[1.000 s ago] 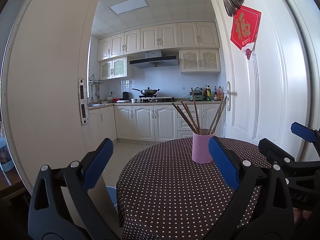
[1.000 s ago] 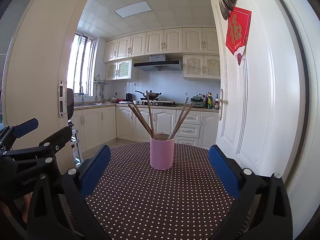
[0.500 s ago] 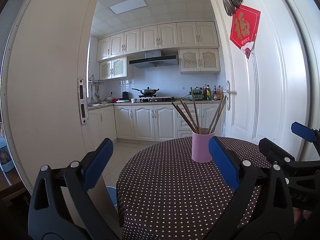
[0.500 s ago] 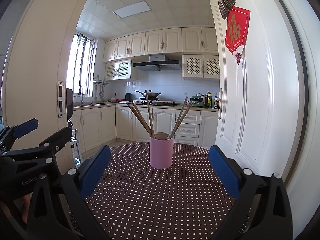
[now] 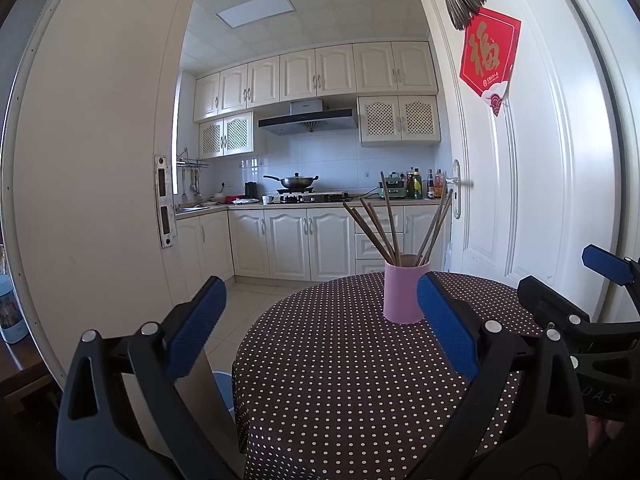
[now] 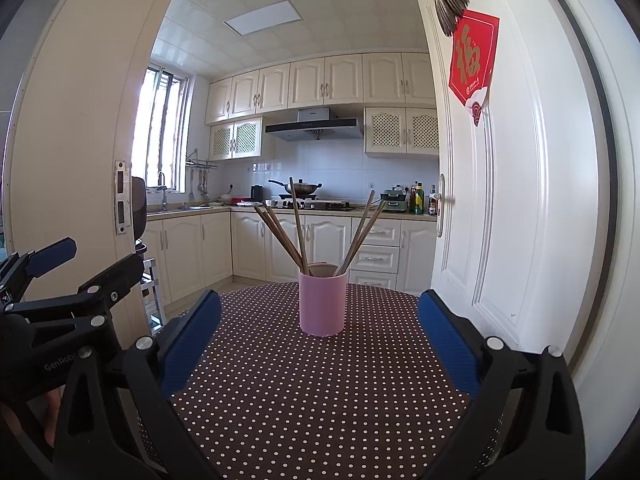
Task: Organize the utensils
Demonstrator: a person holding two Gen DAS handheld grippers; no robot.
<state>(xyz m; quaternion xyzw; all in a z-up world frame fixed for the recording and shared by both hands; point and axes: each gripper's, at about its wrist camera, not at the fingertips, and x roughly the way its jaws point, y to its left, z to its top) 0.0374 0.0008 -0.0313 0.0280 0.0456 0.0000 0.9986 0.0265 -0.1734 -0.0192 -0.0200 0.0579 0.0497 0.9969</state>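
A pink cup stands upright on a round table with a brown polka-dot cloth. Several brown chopsticks stand in it, fanned out left and right. My left gripper is open and empty, held above the table's near left edge, short of the cup. My right gripper is open and empty, centred on the cup and short of it. Each gripper shows at the edge of the other's view.
A white door with a red paper sign stands open at the right, close to the table. A white door frame is at the left. A kitchen with white cabinets lies behind.
Both views have drifted very slightly; the cup sits a touch higher in frame. Both grippers stay open and empty.
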